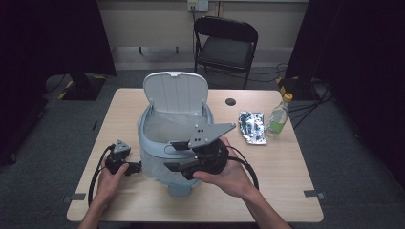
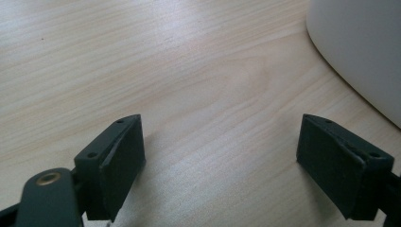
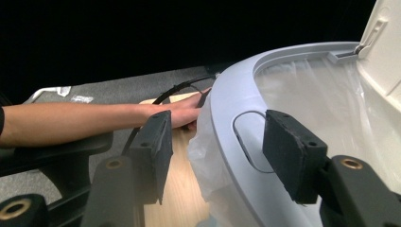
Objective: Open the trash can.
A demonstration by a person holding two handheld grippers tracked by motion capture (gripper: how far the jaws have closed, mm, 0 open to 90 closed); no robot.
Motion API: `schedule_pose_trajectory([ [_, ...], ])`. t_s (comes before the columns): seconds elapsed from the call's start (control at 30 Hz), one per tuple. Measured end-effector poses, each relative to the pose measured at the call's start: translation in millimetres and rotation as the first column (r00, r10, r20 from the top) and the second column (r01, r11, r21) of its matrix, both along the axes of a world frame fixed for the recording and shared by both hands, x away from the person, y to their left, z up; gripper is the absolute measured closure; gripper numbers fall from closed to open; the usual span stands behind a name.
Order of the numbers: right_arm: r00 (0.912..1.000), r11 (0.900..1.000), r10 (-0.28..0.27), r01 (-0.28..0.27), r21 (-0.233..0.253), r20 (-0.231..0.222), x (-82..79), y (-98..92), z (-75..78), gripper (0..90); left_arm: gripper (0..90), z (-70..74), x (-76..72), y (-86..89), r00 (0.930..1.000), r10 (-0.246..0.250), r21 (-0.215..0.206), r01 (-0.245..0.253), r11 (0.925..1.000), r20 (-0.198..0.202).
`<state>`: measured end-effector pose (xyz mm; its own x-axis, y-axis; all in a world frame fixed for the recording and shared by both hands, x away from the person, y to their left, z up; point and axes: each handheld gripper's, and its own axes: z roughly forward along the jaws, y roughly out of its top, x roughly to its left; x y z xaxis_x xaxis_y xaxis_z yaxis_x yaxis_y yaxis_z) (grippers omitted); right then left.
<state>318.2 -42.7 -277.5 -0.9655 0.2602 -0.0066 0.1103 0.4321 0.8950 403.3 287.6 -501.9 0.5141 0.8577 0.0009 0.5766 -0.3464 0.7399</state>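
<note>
A pale grey lidded bin (image 1: 143,136) stands mid-table, its lid (image 1: 175,90) flipped up at the back and a clear plastic liner (image 1: 165,126) inside. My right gripper (image 1: 173,156) hovers at the bin's front rim, open, nothing between its jaws. In the right gripper view the right gripper (image 3: 220,132) faces the rim (image 3: 231,99), with the liner (image 3: 307,90) draped over it. My left gripper (image 1: 138,166) rests low on the table just left of the bin, open and empty. In the left gripper view the left gripper (image 2: 222,137) is over bare wood, the bin wall (image 2: 364,47) at upper right.
A crumpled silver foil bag (image 1: 251,126) and a small clear bottle with a yellow cap (image 1: 278,117) sit right of the bin. The wooden table (image 1: 286,167) has a cable hole (image 1: 230,101). A black folding chair (image 1: 224,45) stands behind the table.
</note>
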Motion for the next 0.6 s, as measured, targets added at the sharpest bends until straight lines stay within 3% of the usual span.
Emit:
schedule_pose_trajectory([
  [0.13,0.9999,0.999,0.009,-0.009,0.048,-0.008,2.4,-1.5,-3.4,41.9,15.7,0.0,0.0,0.0,1.0,0.0,0.0,0.0,1.0,0.0],
  [0.27,0.9995,0.998,0.018,-0.017,0.06,-0.024,4.2,-2.6,-3.8,40.8,15.6,0.0,0.0,0.0,1.0,0.0,-0.001,0.0,1.0,-0.001],
  [0.43,0.9995,0.998,-0.018,0.02,0.061,-0.026,10.2,-9.4,-1.9,36.2,15.6,0.0,0.0,0.0,1.0,-0.001,-0.001,0.001,1.0,-0.001],
  [0.5,0.999,0.995,-0.036,0.038,0.094,-0.026,13.8,-18.8,-1.2,34.9,15.6,0.0,0.0,0.0,1.0,0.0,-0.001,0.0,1.0,-0.001],
  [0.6,0.9976,0.993,-0.064,0.067,0.101,-0.026,17.0,-29.2,0.1,34.2,15.6,0.0,0.0,0.0,1.0,0.0,-0.001,0.0,1.0,0.0],
])
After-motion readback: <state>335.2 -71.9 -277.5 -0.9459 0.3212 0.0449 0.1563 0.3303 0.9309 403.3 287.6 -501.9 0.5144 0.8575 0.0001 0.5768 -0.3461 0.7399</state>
